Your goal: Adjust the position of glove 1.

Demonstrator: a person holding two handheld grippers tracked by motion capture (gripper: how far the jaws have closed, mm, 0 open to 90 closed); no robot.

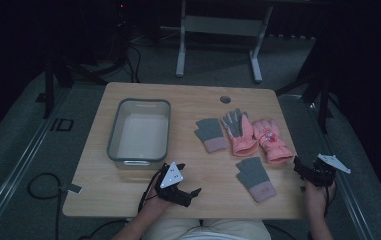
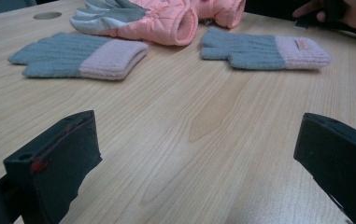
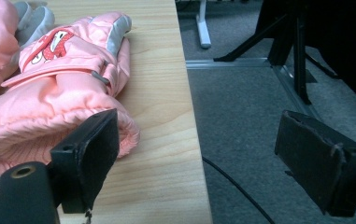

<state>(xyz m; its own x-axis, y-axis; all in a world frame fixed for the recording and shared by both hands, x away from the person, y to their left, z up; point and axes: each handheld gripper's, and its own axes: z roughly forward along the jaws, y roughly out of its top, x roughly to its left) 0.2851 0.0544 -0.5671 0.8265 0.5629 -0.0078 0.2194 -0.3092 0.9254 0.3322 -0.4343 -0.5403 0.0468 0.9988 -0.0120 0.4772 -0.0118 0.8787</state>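
Left to right: empty tub (image 1: 139,131) at the left, left gripper (image 1: 186,192) released low before it, grey gloves (image 1: 210,134) and pink gloves (image 1: 273,140) mid-table, right gripper (image 1: 304,170) released at the edge; best probably to pinch a cuff squarely, one glove only.

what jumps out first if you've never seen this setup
Two puffy salmon-pink ski gloves lie side by side right of centre on the light wooden table, flanked by two grey knitted gloves with pink cuffs, one nearer the person. A clear plastic tub sits empty at left. Both grippers, left and right, hover open near the front edge.
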